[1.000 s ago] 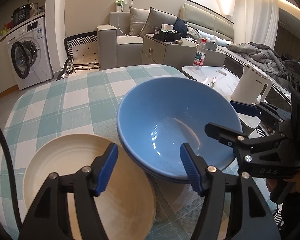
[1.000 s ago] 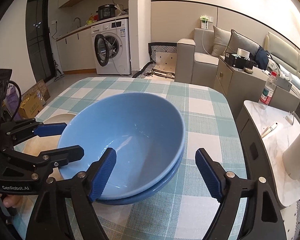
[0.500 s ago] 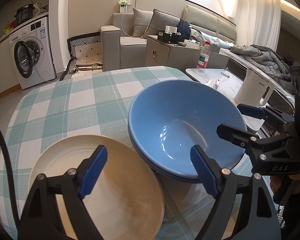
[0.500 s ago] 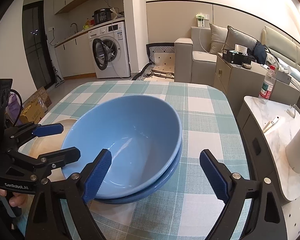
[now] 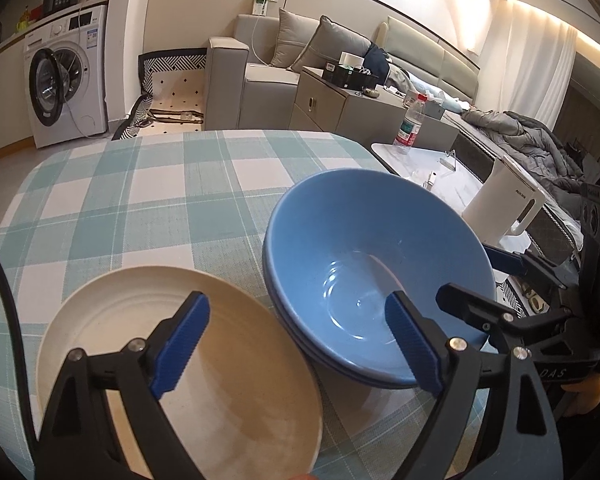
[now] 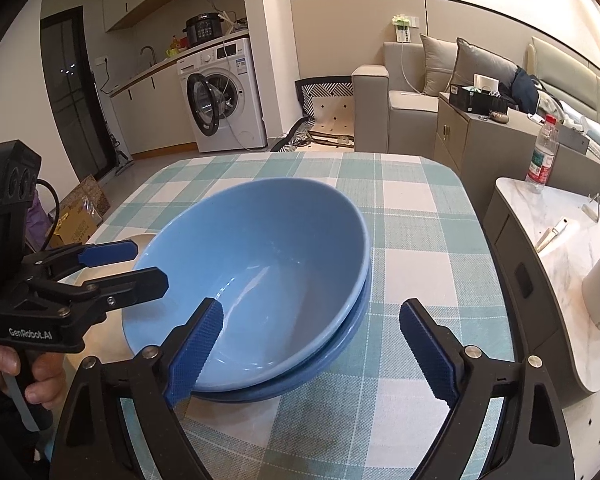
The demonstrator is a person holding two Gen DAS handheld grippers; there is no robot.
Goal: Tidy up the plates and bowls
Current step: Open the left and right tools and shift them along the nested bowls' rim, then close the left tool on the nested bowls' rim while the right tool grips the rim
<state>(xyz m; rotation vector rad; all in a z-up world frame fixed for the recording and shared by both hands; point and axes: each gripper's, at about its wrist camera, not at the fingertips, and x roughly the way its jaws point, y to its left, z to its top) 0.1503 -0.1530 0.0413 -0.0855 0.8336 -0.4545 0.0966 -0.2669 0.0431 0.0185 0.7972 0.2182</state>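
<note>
two blue bowls point(image 5: 374, 276) sit nested, one inside the other, on a worktop point(image 5: 140, 200) covered with a teal-and-white checked cloth, and a cream plate point(image 5: 204, 360) lies flat just beside them. behind the worktop are a white washing machine point(image 5: 66, 76) with its door ajar, a grey sofa point(image 5: 260, 68) with cushions, a low cabinet point(image 5: 340, 104) and a side table carrying a water bottle point(image 5: 410, 124) and a white kettle point(image 5: 504, 204).

the left claw point(image 5: 296, 348) tilts down over the near edge of the plate and the bowls, its jaws having just been opening and now spread wide with nothing pinched between the blue pads. the right claw point(image 6: 312, 348) tilts down at the stacked bowls from the other side, also spread wide, one pad over the bowls' near rim, gripping nothing. a hand point(image 6: 16, 376) holds the left claw's handle.
</note>
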